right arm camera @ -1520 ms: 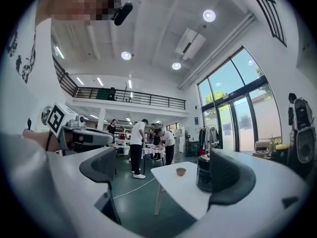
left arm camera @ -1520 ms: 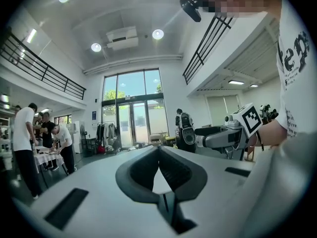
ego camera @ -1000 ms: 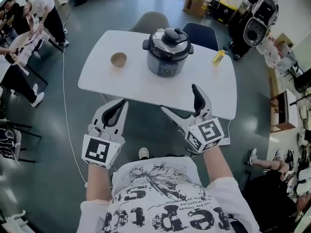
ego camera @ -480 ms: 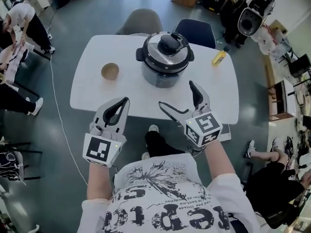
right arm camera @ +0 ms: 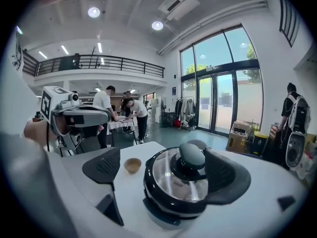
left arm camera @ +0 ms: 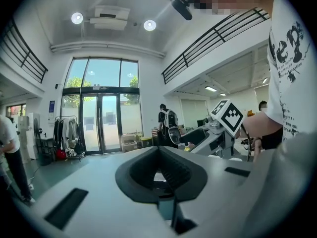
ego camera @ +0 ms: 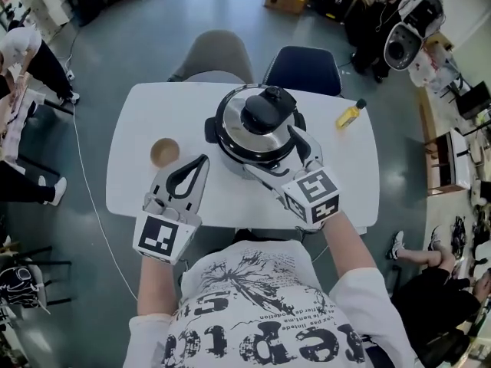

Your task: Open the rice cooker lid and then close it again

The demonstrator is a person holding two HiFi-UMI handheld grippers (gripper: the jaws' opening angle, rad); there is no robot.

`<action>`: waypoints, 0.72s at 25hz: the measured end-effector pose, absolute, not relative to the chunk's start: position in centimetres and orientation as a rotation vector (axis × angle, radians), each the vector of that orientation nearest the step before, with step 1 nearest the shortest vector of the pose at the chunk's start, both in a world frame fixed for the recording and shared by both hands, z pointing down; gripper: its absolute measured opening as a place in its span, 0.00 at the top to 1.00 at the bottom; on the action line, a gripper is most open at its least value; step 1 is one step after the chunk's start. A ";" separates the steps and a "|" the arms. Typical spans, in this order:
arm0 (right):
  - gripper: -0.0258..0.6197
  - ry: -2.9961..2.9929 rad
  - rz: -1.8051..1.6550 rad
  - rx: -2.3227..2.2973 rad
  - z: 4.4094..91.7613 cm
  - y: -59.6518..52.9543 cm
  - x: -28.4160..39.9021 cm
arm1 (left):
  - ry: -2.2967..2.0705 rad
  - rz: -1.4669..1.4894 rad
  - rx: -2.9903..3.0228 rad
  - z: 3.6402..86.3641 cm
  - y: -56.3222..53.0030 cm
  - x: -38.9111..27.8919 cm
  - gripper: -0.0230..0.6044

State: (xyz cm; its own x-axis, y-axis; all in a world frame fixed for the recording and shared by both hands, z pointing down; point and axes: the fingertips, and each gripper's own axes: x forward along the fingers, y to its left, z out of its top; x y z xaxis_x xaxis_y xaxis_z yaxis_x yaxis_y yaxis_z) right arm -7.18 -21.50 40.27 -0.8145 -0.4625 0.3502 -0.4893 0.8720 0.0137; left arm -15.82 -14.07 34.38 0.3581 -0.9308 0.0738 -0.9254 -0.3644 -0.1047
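— Well, from the head view, where's the rice cooker (ego camera: 257,121)?
— Mid-table on the white table (ego camera: 349,171), lid down. The right gripper (ego camera: 272,150) hangs over its near side; the left gripper (ego camera: 196,167) is just beside a small bowl (ego camera: 163,152).
— And the left gripper view?
— Fingertips meet, gripping nothing. The right gripper shows off to the right.
— The right gripper view?
— Jaws spread wide, empty. The cooker sits between the fingers (right arm camera: 101,168), its lid knob (right arm camera: 190,155) nearer the right one.
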 end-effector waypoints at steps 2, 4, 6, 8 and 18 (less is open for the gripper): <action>0.14 -2.643 0.109 0.691 41.2 -23.9 -8.2 | 1.747 -0.202 -2.551 34.8 -15.9 -16.9 0.94; 0.14 -2.568 0.103 0.664 42.1 -26.1 -9.4 | 1.750 -0.205 -2.562 35.0 -17.7 -18.1 0.94; 0.13 -2.502 0.105 0.636 42.9 -28.0 -10.4 | 1.736 -0.210 -2.582 35.0 -19.4 -18.8 0.94; 0.13 -2.452 0.133 0.613 43.7 -29.4 -11.0 | 1.708 -0.224 -2.597 35.2 -20.8 -18.9 0.94; 0.21 -2.153 0.184 0.529 47.8 -34.1 -13.8 | 1.554 -0.247 -2.710 36.5 -25.3 -21.4 0.94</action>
